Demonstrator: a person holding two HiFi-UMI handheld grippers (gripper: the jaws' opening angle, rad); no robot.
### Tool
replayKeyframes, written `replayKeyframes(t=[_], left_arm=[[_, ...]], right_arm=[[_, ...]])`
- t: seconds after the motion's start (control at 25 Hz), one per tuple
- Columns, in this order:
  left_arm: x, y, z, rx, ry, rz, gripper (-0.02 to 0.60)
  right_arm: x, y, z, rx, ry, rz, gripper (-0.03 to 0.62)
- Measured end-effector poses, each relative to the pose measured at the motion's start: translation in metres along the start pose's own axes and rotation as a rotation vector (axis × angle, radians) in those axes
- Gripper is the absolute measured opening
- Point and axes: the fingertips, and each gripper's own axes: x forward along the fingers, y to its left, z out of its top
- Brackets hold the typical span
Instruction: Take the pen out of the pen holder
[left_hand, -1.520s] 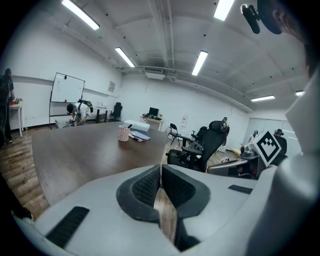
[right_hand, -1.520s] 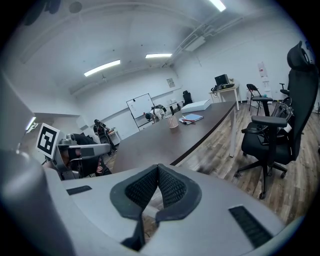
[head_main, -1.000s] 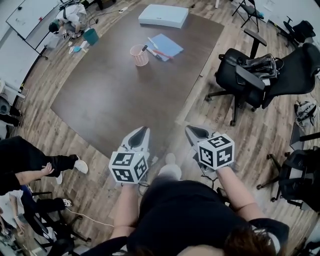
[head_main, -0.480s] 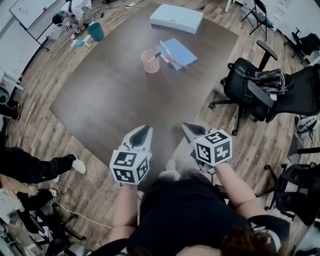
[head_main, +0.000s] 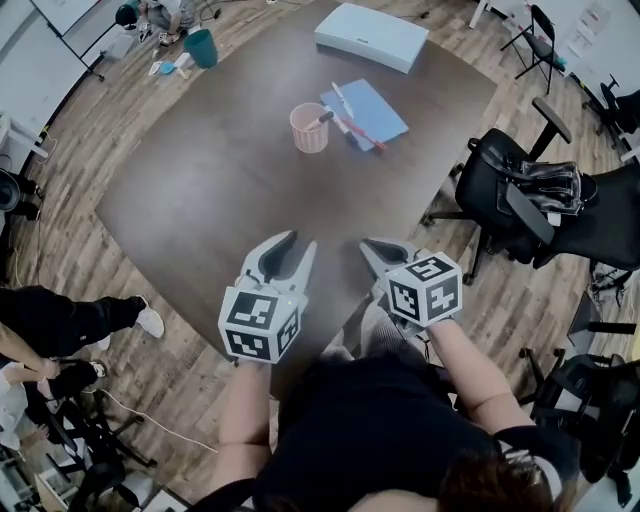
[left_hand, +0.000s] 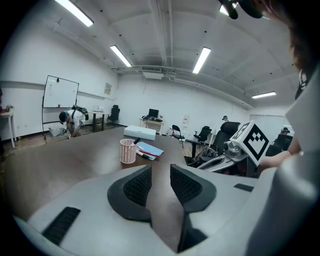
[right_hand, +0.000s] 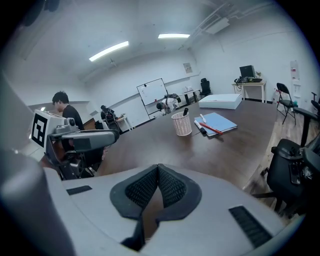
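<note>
Since a second ago, both grippers have come forward over the near edge of the dark table, and the pink mesh pen holder sits lower in the head view than it did. The left gripper had its jaws together then. They have just been opening and now stand spread, with only bare tabletop showing in the gap between them. The right gripper is just beside it on the right, its jaws pressed together at the tips and holding nothing.

The pen holder stands upright well ahead of both grippers, near the far half of the table. A dark-capped pen leans out of its rim toward the right. Just right of the holder lies a blue folder with a red pen and a marker along its near edge. A flat white box lies at the far end of the table. A black office chair stands off the table's right side.
</note>
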Motion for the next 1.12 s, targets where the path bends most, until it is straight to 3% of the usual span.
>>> replayKeyframes(t=[0.72, 0.92, 1.12], left_arm=[[0.131, 0.044, 0.086, 0.056, -0.036, 0.236, 0.146], [0.162, 0.061, 0.091, 0.098, -0.016, 0.288, 0.147], [0.196, 0.071, 0.094, 0.192, 0.036, 0.335, 0.149]], right_arm=[[0.052, -0.113, 0.083, -0.065, 0.07, 0.169, 0.018], [0.065, -0.133, 0.091, -0.064, 0.094, 0.201, 0.018], [0.073, -0.153, 0.097, -0.059, 0.118, 0.223, 0.018]])
